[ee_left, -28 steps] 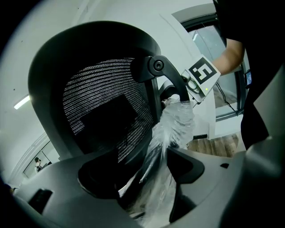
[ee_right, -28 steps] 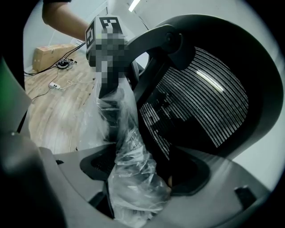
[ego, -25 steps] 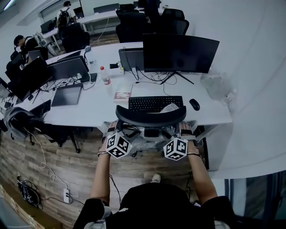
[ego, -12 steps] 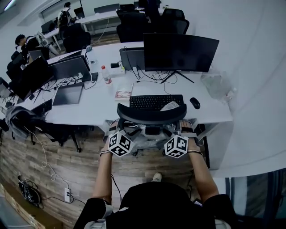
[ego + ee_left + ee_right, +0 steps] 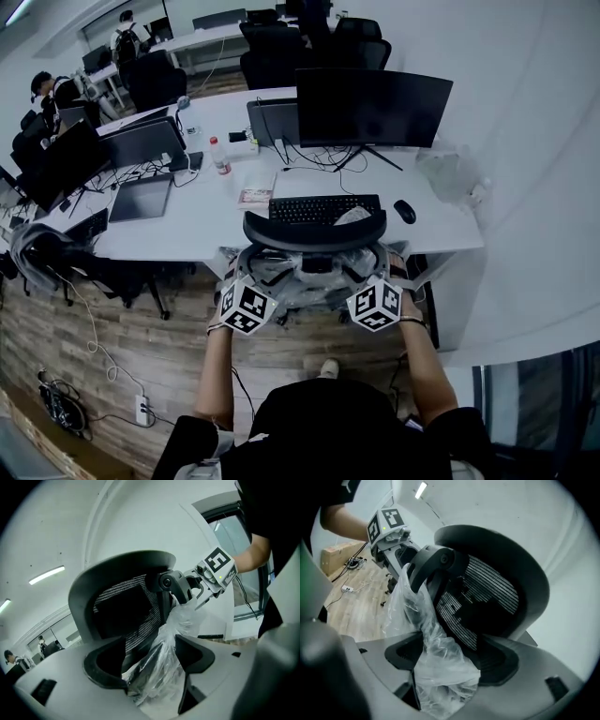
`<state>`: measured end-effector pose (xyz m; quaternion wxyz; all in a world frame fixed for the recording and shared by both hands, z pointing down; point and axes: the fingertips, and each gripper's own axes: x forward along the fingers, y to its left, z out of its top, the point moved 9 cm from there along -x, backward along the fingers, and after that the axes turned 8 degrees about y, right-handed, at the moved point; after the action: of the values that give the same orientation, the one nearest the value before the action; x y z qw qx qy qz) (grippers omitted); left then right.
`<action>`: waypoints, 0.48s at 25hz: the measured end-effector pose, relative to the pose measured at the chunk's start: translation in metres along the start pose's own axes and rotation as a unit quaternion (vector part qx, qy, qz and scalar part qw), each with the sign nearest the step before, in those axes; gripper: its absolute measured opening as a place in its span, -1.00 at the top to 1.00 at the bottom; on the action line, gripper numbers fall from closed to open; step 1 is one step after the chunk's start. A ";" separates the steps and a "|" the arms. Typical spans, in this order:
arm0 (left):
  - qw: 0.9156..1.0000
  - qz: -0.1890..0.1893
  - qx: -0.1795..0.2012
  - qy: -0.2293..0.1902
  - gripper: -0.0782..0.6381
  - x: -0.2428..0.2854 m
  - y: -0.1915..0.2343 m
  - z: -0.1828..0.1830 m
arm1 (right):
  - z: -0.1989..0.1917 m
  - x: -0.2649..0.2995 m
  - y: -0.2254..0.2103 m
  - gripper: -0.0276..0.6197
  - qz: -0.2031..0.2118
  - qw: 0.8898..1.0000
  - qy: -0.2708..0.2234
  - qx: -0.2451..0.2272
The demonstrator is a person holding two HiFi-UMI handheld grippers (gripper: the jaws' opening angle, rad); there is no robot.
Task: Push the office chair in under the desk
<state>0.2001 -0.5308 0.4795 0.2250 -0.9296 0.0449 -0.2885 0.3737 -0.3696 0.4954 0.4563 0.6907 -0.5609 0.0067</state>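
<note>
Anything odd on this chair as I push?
Yes: crumpled clear plastic wrap hangs off the back of the black mesh office chair, bunched between the jaws of the left gripper and right gripper. Likely leftover packaging.

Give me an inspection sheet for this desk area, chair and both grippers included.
Surface: white desk, crowded.
Job's things: office chair, back wrapped in plastic, up against the desk edge by the keyboard.
Clutter: monitor, mouse, bottle, laptop.
Grippers: left gripper and right gripper, jaws wide around the wrapped back frame; grip unclear.
Cables: tangle under the monitor; power strip on the floor.
Surroundings: wood floor, people at far desks.
</note>
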 end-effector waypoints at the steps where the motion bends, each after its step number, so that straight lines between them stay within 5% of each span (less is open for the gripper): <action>1: 1.000 0.003 -0.006 0.000 -0.19 -0.003 -0.001 0.000 | 0.001 -0.004 0.000 -0.15 0.001 1.000 -0.003 0.010; 7: 0.998 0.006 -0.059 -0.014 -0.11 -0.017 -0.012 -0.002 | -0.002 -0.024 0.007 -0.15 -0.004 0.999 -0.004 0.042; 12: 0.995 0.028 -0.091 -0.031 0.26 -0.030 -0.018 0.000 | -0.002 -0.037 0.011 -0.14 0.005 0.995 -0.016 0.102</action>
<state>0.1743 -0.5086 0.4720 0.1491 -0.9530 0.0901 -0.2478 0.3524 -0.3395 0.4845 0.3738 0.7309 -0.5683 0.0552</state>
